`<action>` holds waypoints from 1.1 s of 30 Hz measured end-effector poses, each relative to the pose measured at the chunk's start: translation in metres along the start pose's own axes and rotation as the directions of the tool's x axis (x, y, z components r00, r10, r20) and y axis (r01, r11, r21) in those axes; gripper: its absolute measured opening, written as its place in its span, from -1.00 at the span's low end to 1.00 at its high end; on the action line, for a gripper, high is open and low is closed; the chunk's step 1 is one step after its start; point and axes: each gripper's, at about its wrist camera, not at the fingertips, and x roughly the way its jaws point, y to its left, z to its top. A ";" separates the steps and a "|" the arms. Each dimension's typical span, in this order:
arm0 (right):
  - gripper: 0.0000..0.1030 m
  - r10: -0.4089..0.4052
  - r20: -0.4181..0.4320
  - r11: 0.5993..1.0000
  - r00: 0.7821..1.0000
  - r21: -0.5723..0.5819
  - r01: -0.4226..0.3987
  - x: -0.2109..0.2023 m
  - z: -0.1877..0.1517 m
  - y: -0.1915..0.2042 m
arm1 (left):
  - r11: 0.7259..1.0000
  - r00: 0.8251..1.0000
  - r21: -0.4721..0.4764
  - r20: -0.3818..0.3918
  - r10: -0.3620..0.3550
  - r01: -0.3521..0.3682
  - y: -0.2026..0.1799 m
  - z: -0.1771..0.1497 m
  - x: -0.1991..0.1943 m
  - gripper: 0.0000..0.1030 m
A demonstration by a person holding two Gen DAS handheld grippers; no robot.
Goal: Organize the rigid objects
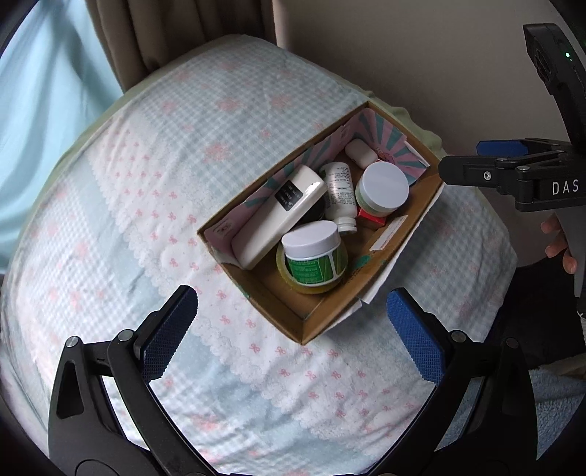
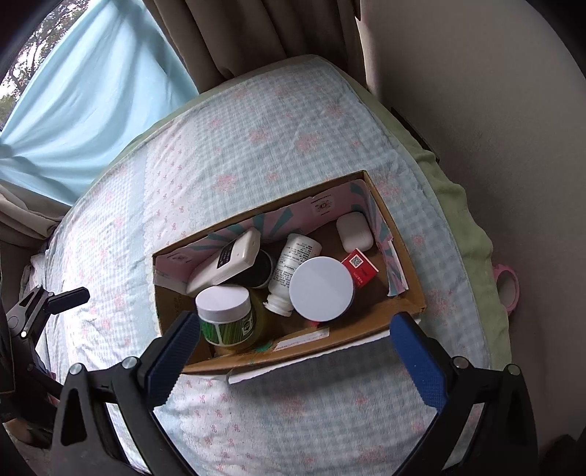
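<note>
A cardboard box (image 1: 397, 243) (image 2: 403, 311) sits on a checked cloth. In it lie a white remote (image 1: 282, 216) (image 2: 225, 265), a green-labelled jar (image 1: 313, 254) (image 2: 225, 316) standing in a tape roll (image 1: 311, 287), a second white-lidded jar (image 1: 382, 188) (image 2: 320, 289), a white bottle (image 1: 338, 196) (image 2: 289, 272), a red packet (image 1: 371, 218) (image 2: 360, 271) and a white earbud case (image 1: 360, 153) (image 2: 354, 231). My left gripper (image 1: 293, 315) is open and empty, hovering near the box's near corner. My right gripper (image 2: 295, 338) is open and empty over the box's near wall; it shows at the right in the left wrist view (image 1: 487, 164).
The cloth (image 1: 146, 205) (image 2: 234, 146) covers a rounded table. Curtains (image 2: 227, 33) and a wall stand behind it. A pink tape roll (image 2: 507, 287) lies off the table's right edge. My left gripper shows at the left of the right wrist view (image 2: 67, 296).
</note>
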 end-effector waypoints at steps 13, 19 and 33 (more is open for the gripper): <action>1.00 0.031 0.160 0.978 0.987 -0.211 0.003 -0.125 -0.041 0.112 | 0.937 0.949 -0.325 0.236 0.210 -0.127 0.030 -0.098 -0.183 1.00; 1.00 0.119 0.317 0.944 0.941 -0.329 -0.008 -0.198 -0.058 0.184 | 0.846 0.845 -0.510 0.376 0.381 -0.155 0.052 -0.150 -0.281 1.00; 1.00 0.157 0.530 0.927 0.834 -0.370 0.060 -0.263 -0.109 0.227 | 0.735 0.664 -0.647 0.460 0.589 -0.204 0.047 -0.226 -0.365 1.00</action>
